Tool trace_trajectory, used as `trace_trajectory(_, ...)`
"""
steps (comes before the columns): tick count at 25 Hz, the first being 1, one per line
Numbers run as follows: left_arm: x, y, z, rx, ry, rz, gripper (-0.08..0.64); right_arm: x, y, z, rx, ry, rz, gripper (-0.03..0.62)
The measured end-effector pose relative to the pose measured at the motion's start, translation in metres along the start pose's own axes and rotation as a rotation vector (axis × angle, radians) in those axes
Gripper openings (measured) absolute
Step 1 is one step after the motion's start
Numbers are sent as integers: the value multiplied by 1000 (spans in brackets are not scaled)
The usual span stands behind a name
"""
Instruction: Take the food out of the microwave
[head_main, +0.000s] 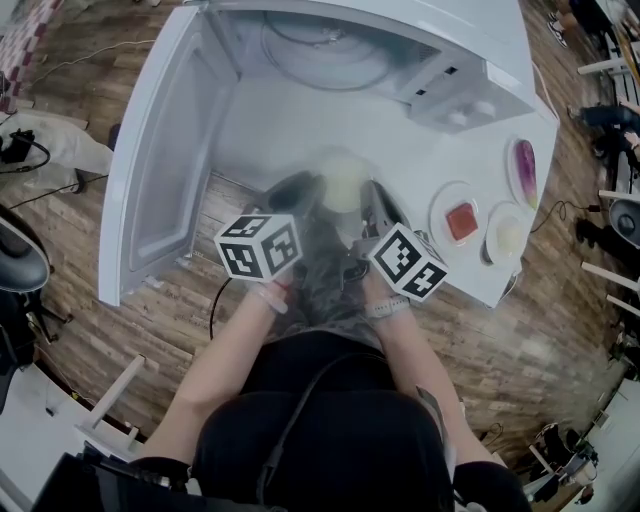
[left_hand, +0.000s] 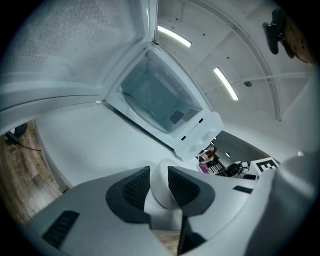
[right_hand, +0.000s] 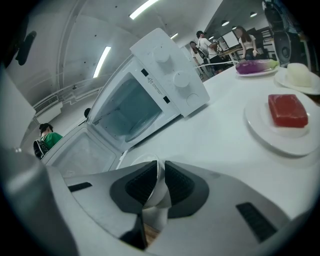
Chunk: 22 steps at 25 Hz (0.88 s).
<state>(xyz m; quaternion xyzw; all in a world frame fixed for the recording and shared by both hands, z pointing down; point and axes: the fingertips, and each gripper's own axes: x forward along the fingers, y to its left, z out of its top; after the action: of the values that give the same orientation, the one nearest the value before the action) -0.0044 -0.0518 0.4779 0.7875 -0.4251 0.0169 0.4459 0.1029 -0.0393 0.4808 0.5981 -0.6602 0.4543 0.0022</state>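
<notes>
In the head view a white plate (head_main: 325, 160) carrying pale food (head_main: 342, 185) hangs blurred over the white table's front part, just outside the open microwave (head_main: 400, 45). My left gripper (head_main: 303, 190) grips its left edge and my right gripper (head_main: 376, 198) its right edge. The left gripper view has the plate's white rim (left_hand: 165, 170) pinched between the dark pads of the left gripper (left_hand: 159, 184). In the right gripper view the rim (right_hand: 137, 161) is likewise clamped by the right gripper (right_hand: 159, 182). Both are shut on it.
The microwave door (head_main: 165, 165) stands swung open to the left. On the table's right side sit three plates: red food (head_main: 461, 220), purple food (head_main: 525, 170) and a white lump (head_main: 508, 235). People stand far behind the table (right_hand: 240, 35).
</notes>
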Motion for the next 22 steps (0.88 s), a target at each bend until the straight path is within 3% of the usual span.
trace_trajectory(9, -1, -1, -3, -1, 5, -6, 106, 1, 8, 1, -38, -18, 25, 79)
trace_trajectory(22, -6, 0, -1, -2, -29, -4, 106, 2, 16, 0, -95, -36, 70, 199)
